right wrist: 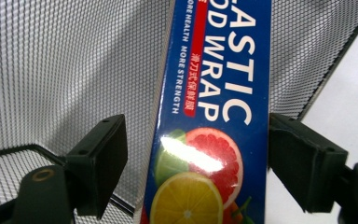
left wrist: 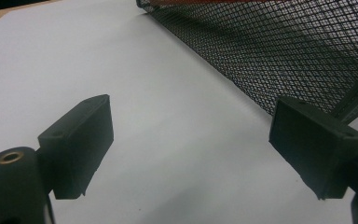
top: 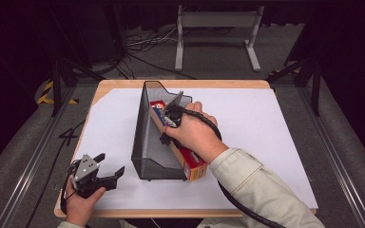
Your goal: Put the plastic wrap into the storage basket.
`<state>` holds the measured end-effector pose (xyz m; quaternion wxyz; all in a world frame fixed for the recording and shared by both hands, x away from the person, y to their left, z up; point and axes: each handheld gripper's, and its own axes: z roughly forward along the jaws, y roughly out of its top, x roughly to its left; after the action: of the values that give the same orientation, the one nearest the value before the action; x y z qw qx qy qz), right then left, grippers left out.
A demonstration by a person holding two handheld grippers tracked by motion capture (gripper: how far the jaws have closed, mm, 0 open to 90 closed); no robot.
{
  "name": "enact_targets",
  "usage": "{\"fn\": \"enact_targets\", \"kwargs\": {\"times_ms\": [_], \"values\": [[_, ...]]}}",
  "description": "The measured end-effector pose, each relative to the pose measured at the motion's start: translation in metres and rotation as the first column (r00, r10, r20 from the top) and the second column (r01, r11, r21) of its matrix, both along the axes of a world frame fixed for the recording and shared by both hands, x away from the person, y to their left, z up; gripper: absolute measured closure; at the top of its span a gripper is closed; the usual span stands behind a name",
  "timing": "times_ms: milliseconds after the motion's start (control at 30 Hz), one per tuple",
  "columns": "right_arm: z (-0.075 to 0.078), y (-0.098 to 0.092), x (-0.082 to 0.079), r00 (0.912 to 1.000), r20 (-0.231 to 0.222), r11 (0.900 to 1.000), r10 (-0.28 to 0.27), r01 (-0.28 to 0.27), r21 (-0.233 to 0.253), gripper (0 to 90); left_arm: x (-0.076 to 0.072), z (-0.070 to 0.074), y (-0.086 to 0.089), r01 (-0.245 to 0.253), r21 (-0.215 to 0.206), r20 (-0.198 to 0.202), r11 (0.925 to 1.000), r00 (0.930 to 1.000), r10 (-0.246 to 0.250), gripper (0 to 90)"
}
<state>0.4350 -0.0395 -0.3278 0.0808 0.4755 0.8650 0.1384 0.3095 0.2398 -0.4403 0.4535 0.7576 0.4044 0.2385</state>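
Right gripper (top: pixel 169 124) straddles the plastic wrap box (top: pixel 185 156) with jaws spread, the box leaning inside the mesh file holder (top: pixel 147 142), while left gripper (top: pixel 108 167) rests spread-jawed just beside that holder.

I see a mesh file holder (top: pixel 147 142) near the middle of the table (top: pixel 266 123). A wrap box (top: pixel 190 164) lies along its right side, partly inside. My left gripper (top: pixel 108 167) sits at the near left corner.
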Motion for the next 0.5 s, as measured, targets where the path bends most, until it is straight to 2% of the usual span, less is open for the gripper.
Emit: {"fn": "enact_targets", "kwargs": {"times_ms": [133,400,500], "values": [[0.003,-0.006,-0.001,0.9988,0.042,1.000,0.025,-0.025,0.012,18.3,0.000,0.000,0.000,0.000,0.000,0.001,1.0000,1.0000,0.000,14.4],[0.013,-0.011,-0.006,0.9974,0.062,0.998,0.037,-0.041,0.054,17.3,0.000,0.000,-0.001,0.001,0.002,0.002,1.0000,1.0000,-0.001,14.4],[0.020,-0.015,-0.009,0.9933,0.104,0.993,0.051,-0.062,0.098,17.1,0.001,0.001,0.000,-0.003,-0.006,0.002,1.0000,1.0000,0.003,14.4]]}}
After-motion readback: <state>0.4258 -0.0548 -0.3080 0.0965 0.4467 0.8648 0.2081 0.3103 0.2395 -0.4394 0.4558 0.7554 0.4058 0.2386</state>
